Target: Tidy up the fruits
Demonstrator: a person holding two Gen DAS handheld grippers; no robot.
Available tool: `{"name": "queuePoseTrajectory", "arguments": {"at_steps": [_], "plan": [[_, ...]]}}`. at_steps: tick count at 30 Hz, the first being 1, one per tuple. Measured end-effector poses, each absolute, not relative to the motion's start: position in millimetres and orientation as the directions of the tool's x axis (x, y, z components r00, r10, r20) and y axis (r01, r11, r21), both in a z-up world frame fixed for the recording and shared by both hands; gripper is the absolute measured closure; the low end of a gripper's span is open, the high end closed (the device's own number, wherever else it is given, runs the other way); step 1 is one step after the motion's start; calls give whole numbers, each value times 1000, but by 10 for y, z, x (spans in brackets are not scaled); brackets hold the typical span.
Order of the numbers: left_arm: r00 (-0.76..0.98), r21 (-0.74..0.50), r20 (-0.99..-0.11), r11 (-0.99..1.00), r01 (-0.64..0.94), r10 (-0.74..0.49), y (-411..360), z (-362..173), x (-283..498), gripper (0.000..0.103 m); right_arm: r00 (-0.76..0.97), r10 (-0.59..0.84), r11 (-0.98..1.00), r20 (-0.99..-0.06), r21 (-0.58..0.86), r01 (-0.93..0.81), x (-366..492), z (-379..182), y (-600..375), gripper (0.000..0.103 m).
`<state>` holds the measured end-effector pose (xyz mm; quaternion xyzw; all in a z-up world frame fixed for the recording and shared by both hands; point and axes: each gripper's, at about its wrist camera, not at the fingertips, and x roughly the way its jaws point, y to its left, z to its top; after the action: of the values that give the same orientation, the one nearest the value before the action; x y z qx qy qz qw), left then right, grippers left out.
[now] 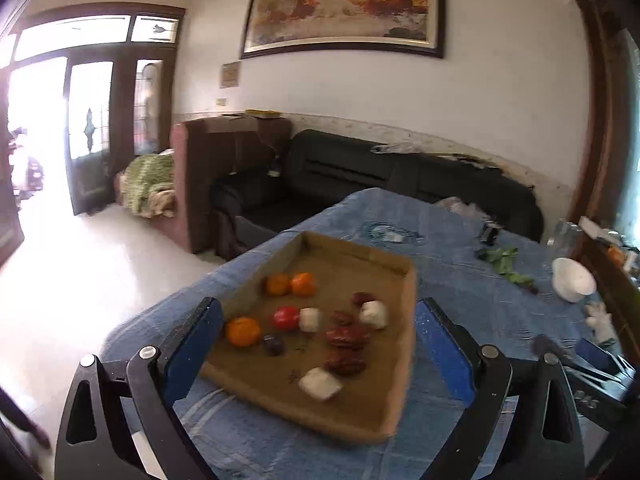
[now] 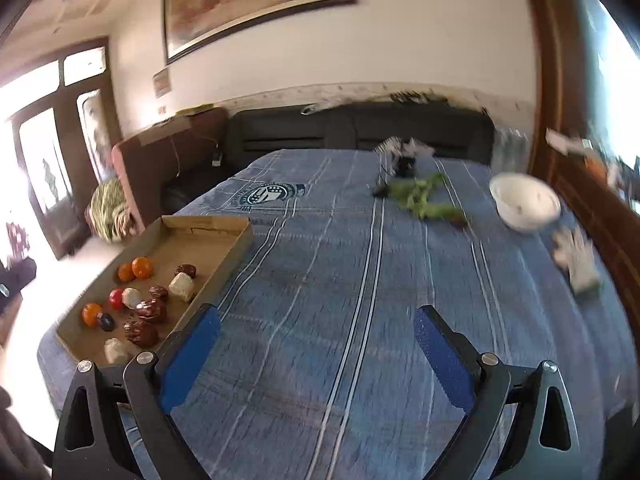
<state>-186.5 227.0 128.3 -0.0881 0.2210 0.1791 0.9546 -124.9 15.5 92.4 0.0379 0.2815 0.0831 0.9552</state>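
so far nothing is held, and the sorting looks barely begun: both grippers hover with their jaws spread wide and empty. the fruits lie loose in a shallow cardboard tray (image 1: pixel 404 280) on the blue-clothed surface (image 2: pixel 360 280), mixed rather than grouped: three oranges (image 1: pixel 242 331), a red tomato-like fruit (image 1: pixel 286 317), a small dark plum-like one (image 1: pixel 273 345), several wrinkled red dates (image 1: pixel 347 337) and three white lumps (image 1: pixel 320 384) that are too blurred to name. the left gripper (image 1: pixel 320 344) is angled down over the near end of the tray, its blue pads (image 1: pixel 192 348) straddling the pile without touching it, so i judge it is lining up a first pick. the right gripper (image 2: pixel 318 344) points along the bare cloth, just beside the tray's right wall, facing a white bowl (image 2: pixel 524 202) and some green leaves (image 2: pixel 424 200) well apart at the far side. the next move probably calls for lowering the left gripper onto a single fruit, closing gently so the neighbours are not nudged; the bowl may be a destination, though that is a guess.
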Motion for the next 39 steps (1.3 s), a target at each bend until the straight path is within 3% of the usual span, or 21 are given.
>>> {"name": "queuePoseTrajectory", "arguments": {"at_steps": [4,10,19,39], "plan": [[780,-84,-488,869,-488,391,2520,1283,-1944,0,812,231,973,-537,143,-182,-1323,892,386,3],[744,-125,-545,840,-528,387,2819,1168,-1970,0,789,261,957,-556,44,-286,-1461,847,878,3],[719,-61,-517,818,-572,465,2854,1094,-2038,0,768,268,935,-582,-35,-353,-1516,746,1214,3],[703,-62,-637,888,-455,315,2678,877,-1901,0,750,230,937,-621,-67,-342,-1520,615,1319,3]]}}
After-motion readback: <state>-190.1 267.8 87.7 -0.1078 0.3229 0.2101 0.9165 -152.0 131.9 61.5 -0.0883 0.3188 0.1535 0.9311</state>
